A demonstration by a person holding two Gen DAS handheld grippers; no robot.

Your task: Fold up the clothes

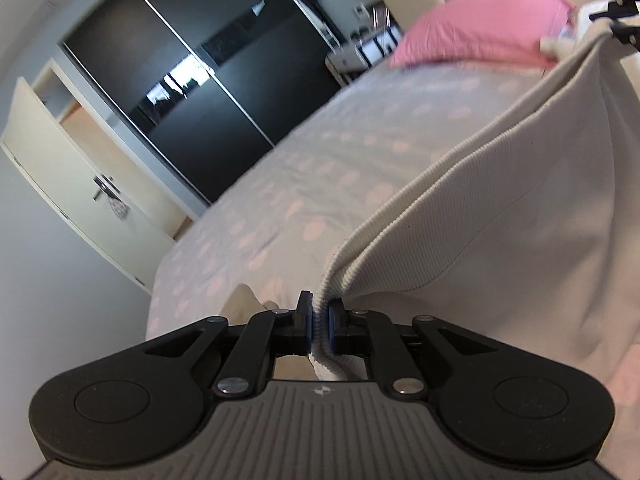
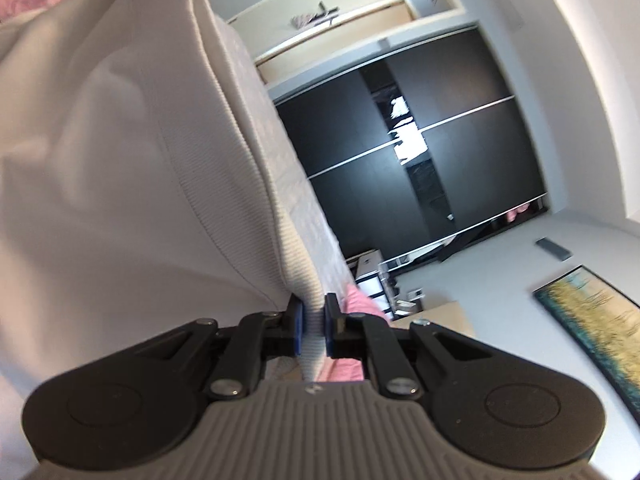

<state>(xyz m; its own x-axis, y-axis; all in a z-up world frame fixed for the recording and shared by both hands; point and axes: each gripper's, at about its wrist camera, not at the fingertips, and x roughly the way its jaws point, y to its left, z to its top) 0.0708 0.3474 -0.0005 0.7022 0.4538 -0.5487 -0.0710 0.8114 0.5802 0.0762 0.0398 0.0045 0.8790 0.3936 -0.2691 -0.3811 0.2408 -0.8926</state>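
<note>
Honestly, left wrist view: my left tongs (image 1: 319, 326) are pinched tight on the cream garment (image 1: 500, 208)'s ribbed hem, lifted above the bed (image 1: 320, 152). Right wrist view: right tongs (image 2: 313, 330) clamp that hem too; thin bites could slip if I tug.

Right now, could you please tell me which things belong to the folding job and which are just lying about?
Job: cream garment, left tool, right tool, bed.
Lying about: pink pillow, wardrobe, door, painting.
</note>
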